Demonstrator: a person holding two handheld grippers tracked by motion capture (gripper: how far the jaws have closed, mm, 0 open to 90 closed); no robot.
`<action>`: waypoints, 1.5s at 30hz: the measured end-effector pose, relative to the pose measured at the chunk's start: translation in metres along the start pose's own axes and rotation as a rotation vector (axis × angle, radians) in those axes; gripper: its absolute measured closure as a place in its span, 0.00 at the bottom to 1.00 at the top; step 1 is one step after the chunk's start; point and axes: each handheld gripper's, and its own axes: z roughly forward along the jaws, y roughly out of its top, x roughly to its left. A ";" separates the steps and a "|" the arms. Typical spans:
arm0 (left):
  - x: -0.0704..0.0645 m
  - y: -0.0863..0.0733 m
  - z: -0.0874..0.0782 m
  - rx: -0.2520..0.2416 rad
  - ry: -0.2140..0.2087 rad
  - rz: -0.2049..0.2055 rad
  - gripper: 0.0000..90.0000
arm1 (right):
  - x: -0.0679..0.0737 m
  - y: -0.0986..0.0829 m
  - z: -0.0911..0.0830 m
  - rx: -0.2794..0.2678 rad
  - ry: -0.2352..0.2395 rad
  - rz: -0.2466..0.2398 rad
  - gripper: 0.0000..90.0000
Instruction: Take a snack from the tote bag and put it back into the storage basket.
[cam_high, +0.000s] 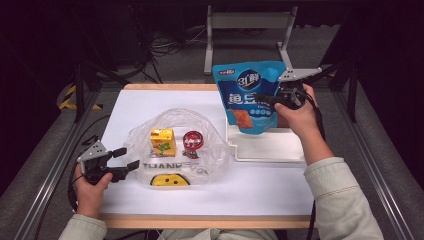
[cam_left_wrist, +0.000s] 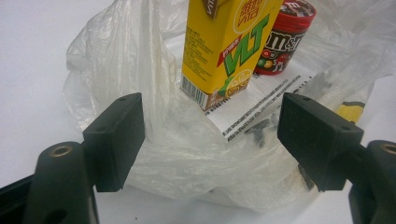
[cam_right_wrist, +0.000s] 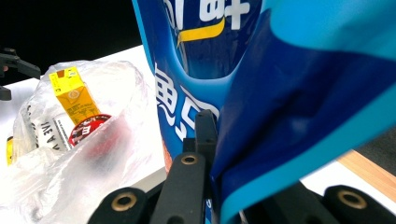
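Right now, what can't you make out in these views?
- Right tongs: far jaw hidden behind the tall blue foil snack pouch, right gripper view.
- White plastic tray: inside partly hidden by the pouch, high view.
- Clear plastic bag: mouth edge lost in folds, left gripper view.
- Yellow drink carton: top cut off by the frame edge.
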 end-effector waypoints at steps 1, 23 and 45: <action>0.000 0.000 0.000 -0.001 0.000 0.000 0.26 | 0.000 -0.001 0.001 -0.001 0.000 0.001 0.98; 0.000 0.000 0.000 0.000 -0.001 0.002 0.26 | -0.014 -0.032 0.014 0.001 0.011 0.066 0.98; 0.001 0.000 0.000 0.002 -0.003 0.000 0.26 | -0.024 -0.046 0.023 -0.021 0.040 0.073 0.97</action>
